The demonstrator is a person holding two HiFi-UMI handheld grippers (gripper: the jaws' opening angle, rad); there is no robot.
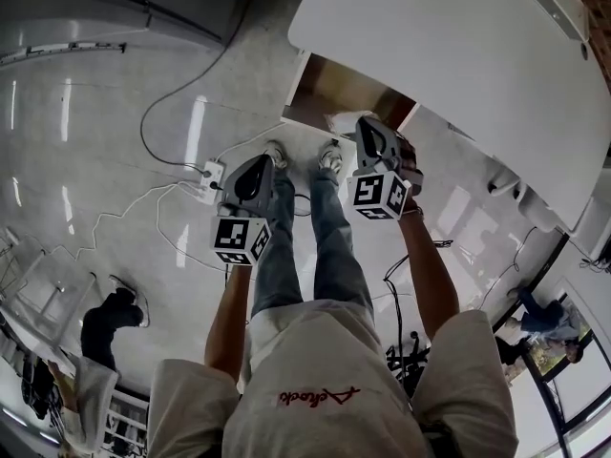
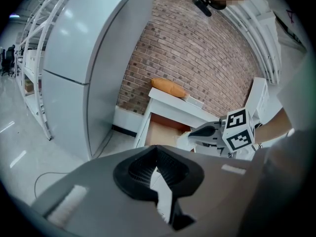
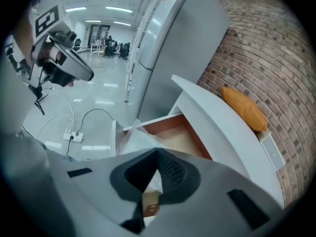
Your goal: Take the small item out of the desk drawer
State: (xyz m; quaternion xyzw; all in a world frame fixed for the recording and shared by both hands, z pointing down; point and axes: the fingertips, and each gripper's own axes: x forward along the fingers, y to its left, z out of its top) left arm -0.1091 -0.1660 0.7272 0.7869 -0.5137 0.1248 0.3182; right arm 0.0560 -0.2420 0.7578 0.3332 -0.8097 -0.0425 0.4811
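Right tongs [image 3: 157, 174]: closed on a clear plastic packet [image 3: 138, 136], with a small brown piece [image 3: 150, 201] showing at the pinch. The packet sits at the near edge of the open drawer [image 3: 180, 132], which juts out from under the white surface [image 1: 449, 55]. Left tongs [image 2: 157, 169]: jaws together, nothing between them, held to the left and nearer the person, apart from the drawer. An orange object [image 3: 244, 107] lies on the surface by the brick wall.
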